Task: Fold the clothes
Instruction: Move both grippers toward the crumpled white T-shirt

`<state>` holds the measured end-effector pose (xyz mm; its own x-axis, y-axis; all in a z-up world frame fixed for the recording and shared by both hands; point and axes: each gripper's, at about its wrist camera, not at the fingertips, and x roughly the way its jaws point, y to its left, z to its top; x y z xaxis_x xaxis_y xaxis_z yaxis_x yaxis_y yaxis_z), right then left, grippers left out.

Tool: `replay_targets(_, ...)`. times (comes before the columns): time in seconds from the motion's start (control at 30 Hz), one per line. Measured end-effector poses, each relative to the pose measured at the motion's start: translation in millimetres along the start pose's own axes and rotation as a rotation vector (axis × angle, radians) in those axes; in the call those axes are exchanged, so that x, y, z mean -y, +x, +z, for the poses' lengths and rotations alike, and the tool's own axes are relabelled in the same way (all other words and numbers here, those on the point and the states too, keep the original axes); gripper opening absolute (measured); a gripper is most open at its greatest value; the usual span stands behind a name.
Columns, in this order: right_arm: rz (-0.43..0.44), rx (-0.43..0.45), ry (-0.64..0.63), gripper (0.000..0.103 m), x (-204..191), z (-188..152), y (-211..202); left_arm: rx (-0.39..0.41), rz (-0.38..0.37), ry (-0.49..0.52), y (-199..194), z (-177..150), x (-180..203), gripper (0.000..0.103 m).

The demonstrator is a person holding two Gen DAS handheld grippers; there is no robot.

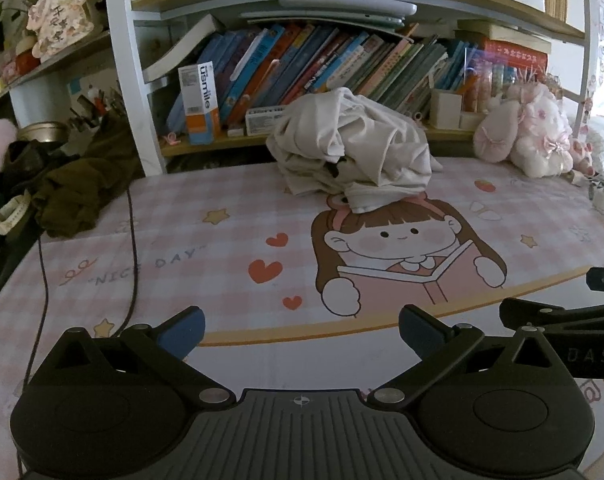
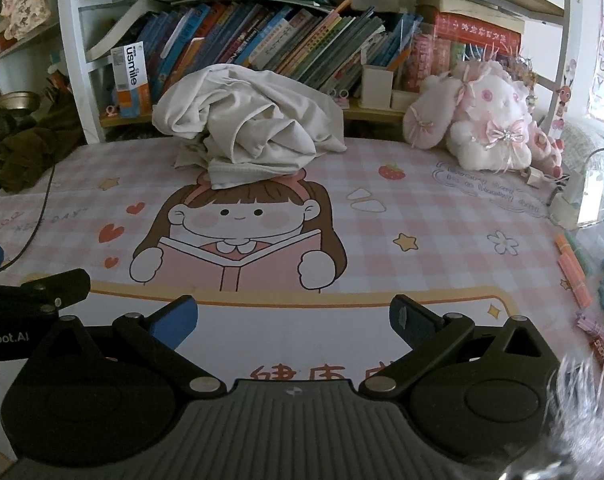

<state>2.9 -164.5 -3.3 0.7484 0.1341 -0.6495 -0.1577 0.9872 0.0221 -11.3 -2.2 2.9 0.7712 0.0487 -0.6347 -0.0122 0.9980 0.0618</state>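
Left gripper [image 1: 302, 332] lower center, jaws wide apart, holding nothing. Crumpled white garment [image 1: 351, 148] upper center, on mat's [image 1: 182, 240] far edge. Right gripper [image 2: 294, 320] likewise spread, empty. Reach fwd w/ both, pinch separate edges, drag cloth nearer, spread flat.

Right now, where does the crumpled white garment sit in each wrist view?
Left wrist: white garment upper centre, slightly right, before the bookshelf.
Right wrist: white garment upper centre, slightly left.
Shared landmark: it overlaps the head of the cartoon girl printed on the desk mat.
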Motion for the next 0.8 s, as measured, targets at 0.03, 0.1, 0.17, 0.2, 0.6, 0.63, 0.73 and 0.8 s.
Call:
replay_targets(0.03,-0.002,0.0,-0.001,0.103,-0.2,0.1,-0.1,-0.003,-0.002,0.0,0.5,0.2,0.2,0.103)
replay_targets(0.1,-0.007,0.0,-0.002,0.103,-0.8,0.1,0.0,-0.011,-0.011,0.002,1.0,0.2,-0.4,0.103)
replay_targets(0.17,-0.013,-0.001,-0.002,0.103,-1.1,0.1,0.4,-0.027,-0.022,0.001,2.8,-0.3,-0.6,0.103)
replay_targets(0.2,-0.015,-0.002,-0.003,0.103,-1.2,0.0,0.9,-0.035,-0.027,0.001,3.6,-0.6,-0.7,0.103)
replay_targets(0.6,-0.027,-0.02,0.015,0.103,-2.2,-1.1,6.7,-0.081,-0.03,-0.009,12.0,-2.3,-3.9,0.103)
replay_targets(0.63,-0.024,-0.022,0.015,0.103,-2.3,-1.2,7.4,-0.092,-0.029,-0.018,13.6,-2.8,-5.7,0.103)
replay_targets(0.73,-0.019,-0.03,0.011,0.103,-2.4,-1.5,9.4,-0.126,-0.037,-0.038,18.6,-3.5,-8.3,0.103)
replay_targets(0.8,-0.014,-0.036,0.014,0.103,-1.2,-1.3,11.4,-0.138,-0.045,-0.05,21.0,-3.9,-9.6,0.103)
